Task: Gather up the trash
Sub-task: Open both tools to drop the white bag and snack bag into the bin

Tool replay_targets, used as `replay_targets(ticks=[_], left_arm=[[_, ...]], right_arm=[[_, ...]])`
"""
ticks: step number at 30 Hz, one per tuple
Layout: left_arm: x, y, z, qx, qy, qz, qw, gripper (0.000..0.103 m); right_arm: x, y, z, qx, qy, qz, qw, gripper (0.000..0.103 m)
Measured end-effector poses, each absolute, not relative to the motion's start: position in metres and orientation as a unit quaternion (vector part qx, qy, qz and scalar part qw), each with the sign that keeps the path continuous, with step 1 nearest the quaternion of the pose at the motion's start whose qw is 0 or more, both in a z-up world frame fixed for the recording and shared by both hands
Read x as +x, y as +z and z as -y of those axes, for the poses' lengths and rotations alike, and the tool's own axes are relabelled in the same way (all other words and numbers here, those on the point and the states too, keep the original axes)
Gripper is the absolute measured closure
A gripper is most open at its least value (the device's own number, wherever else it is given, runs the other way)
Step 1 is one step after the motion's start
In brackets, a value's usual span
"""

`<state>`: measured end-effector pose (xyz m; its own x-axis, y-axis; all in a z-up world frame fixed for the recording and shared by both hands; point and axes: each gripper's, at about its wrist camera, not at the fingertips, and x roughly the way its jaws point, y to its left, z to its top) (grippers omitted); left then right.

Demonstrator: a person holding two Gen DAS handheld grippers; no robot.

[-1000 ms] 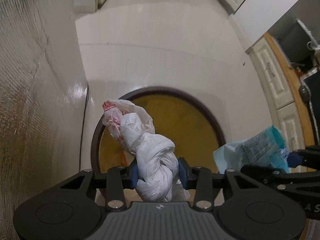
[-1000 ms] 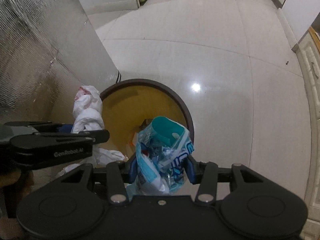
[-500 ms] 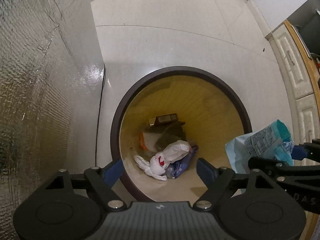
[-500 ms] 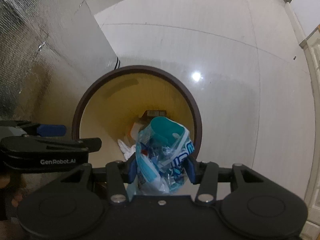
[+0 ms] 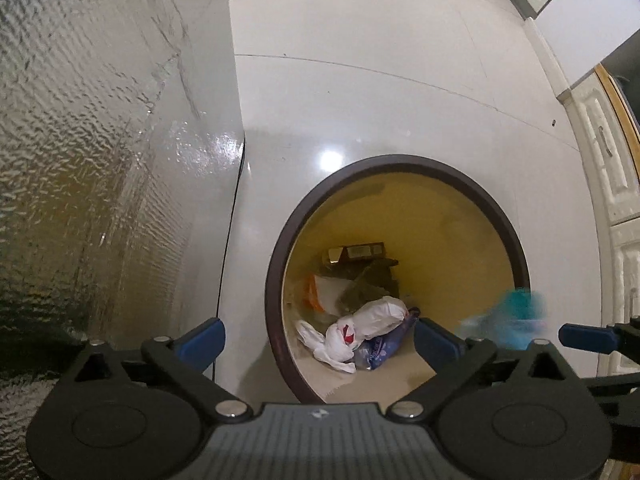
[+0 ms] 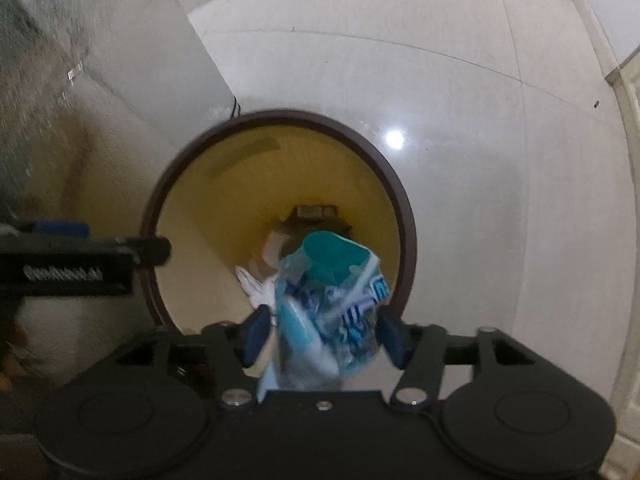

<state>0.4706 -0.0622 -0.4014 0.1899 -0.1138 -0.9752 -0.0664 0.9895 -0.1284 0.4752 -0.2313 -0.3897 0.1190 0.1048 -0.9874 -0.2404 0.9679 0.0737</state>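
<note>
Over bin (image 5: 400, 164): my left tool (image 5: 318, 338) wide open, empty; right tool (image 6: 324, 330) just opening, blue packet (image 6: 332, 300) loose between its pads.

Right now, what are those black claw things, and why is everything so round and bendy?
They are grabbers, one in each of a person's hands. Each has a tiny wide-eyed camera looking down along its two fingers, and that bends the picture. One picture comes from the left grabber, the other from the right grabber.

Both look down into a brown bin with yellow insides, standing on a shiny white floor. At its bottom lies a white bag among other trash.

The left grabber is wide open and empty. The right one's jaws have just been opening, with a blue packet between them. It looks blurry, so it may be slipping down towards the bin.
</note>
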Motion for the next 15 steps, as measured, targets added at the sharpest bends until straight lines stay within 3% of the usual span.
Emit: replay_targets(ticks=[4,15], left_arm=[[0.4705,-0.4031,0.0624,-0.072,-0.019,-0.639,0.766,0.0],[0.4712,-0.3985,0.0625,-0.063,-0.025,-0.644,0.762,0.0]], right_arm=[[0.473,-0.3932,0.2308,-0.058,0.119,-0.655,0.744,0.025],[0.4673,-0.393,0.2345,-0.069,0.123,-0.653,0.744,0.018]])
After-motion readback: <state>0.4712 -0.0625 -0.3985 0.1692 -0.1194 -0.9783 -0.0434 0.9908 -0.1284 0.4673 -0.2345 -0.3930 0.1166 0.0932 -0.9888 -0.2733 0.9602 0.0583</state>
